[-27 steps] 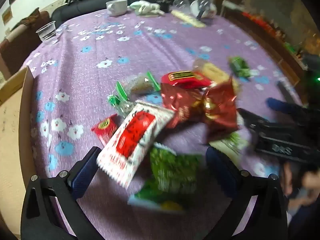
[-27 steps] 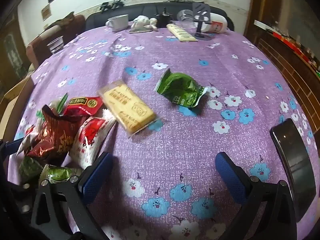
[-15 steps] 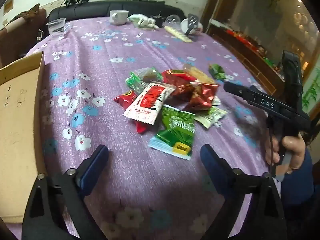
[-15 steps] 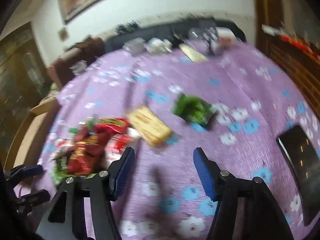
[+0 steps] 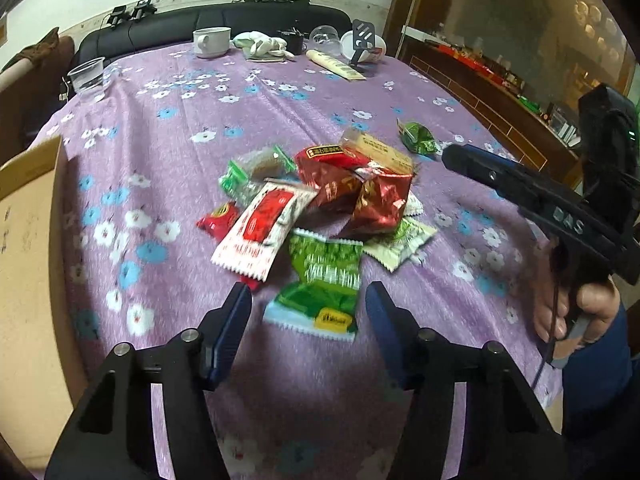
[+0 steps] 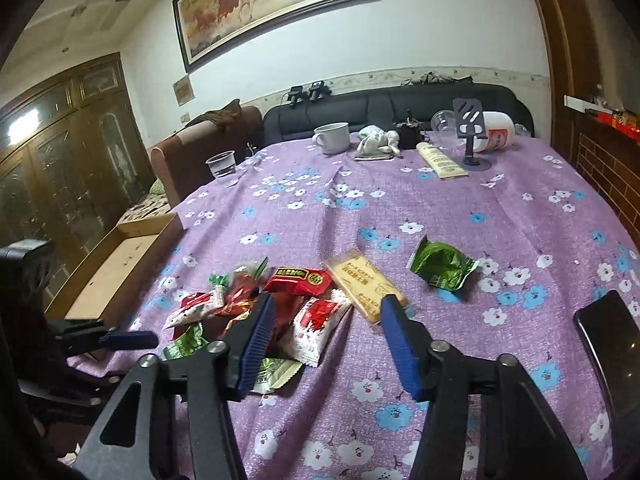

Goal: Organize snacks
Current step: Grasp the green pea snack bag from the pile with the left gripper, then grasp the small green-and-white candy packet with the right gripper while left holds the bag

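Note:
A pile of snack packets lies on the purple flowered tablecloth (image 5: 280,112): a green packet (image 5: 324,280), a red-and-white packet (image 5: 264,232), a shiny red bag (image 5: 360,192) and a tan biscuit pack (image 5: 380,150). A loose green packet (image 6: 442,266) lies apart to the right. My left gripper (image 5: 308,308) is open and empty, just before the green packet. My right gripper (image 6: 326,328) is open and empty, above the pile's right side near the biscuit pack (image 6: 364,280). It also shows in the left wrist view (image 5: 520,188).
A cardboard box (image 5: 28,260) stands at the table's left edge. A phone (image 6: 612,344) lies at the right. At the far end stand a white mug (image 6: 332,138), a plastic cup (image 6: 222,164), a cloth (image 6: 378,142), a tube (image 6: 440,160) and a phone stand (image 6: 470,132).
Both grippers have pulled back and risen from the pile, then the left came closer to the green packet. Both jaws have narrowed but stay open. The snacks have not moved.

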Demonstrator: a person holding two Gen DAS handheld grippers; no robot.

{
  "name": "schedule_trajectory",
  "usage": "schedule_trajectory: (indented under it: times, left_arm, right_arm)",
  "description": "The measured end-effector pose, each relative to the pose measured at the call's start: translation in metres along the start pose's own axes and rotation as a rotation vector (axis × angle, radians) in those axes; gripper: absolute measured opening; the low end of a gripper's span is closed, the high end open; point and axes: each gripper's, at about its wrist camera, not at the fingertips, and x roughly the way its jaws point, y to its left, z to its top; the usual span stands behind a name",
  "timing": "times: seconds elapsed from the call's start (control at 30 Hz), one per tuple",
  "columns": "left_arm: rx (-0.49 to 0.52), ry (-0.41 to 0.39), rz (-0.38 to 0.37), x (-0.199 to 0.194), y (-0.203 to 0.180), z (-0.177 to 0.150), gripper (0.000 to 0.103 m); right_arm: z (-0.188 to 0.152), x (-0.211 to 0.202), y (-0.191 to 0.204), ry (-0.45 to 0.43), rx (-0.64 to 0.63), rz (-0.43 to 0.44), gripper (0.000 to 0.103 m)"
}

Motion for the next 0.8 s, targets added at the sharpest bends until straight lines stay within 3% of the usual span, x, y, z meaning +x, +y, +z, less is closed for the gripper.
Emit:
schedule_trajectory:
  times: [0.07,0.2,0.27,0.43,0.63,0.8]
  left_arm:
    - [0.006,0.021,0.003,0.009,-0.001,0.005,0.059]
    - [0.027,0.040,0.019,0.025,-0.008,0.008,0.057]
    - [0.045,0.031,0.057,0.025,-0.013,0.007,0.039]
    - [-0.005,0.018,0.025,0.014,0.000,0.000,0.039]
    - [-0.036,-0.019,0.010,0.002,0.012,-0.014,0.038]
    - [-0.050,-0.034,0.008,-0.001,0.016,-0.014,0.038]
  right_arm:
    - [-0.001,0.001,0.002,0.009,-0.002,0.031,0.047]
    - [-0.003,0.005,0.011,0.047,-0.037,0.105,0.046]
    - [-0.005,0.006,0.016,0.059,-0.057,0.132,0.046]
    - [-0.012,0.022,0.023,0.191,-0.058,0.230,0.049]
    - [-0.016,0.037,0.021,0.269,-0.042,0.179,0.049]
    - [-0.028,0.039,0.040,0.356,-0.115,0.271,0.049]
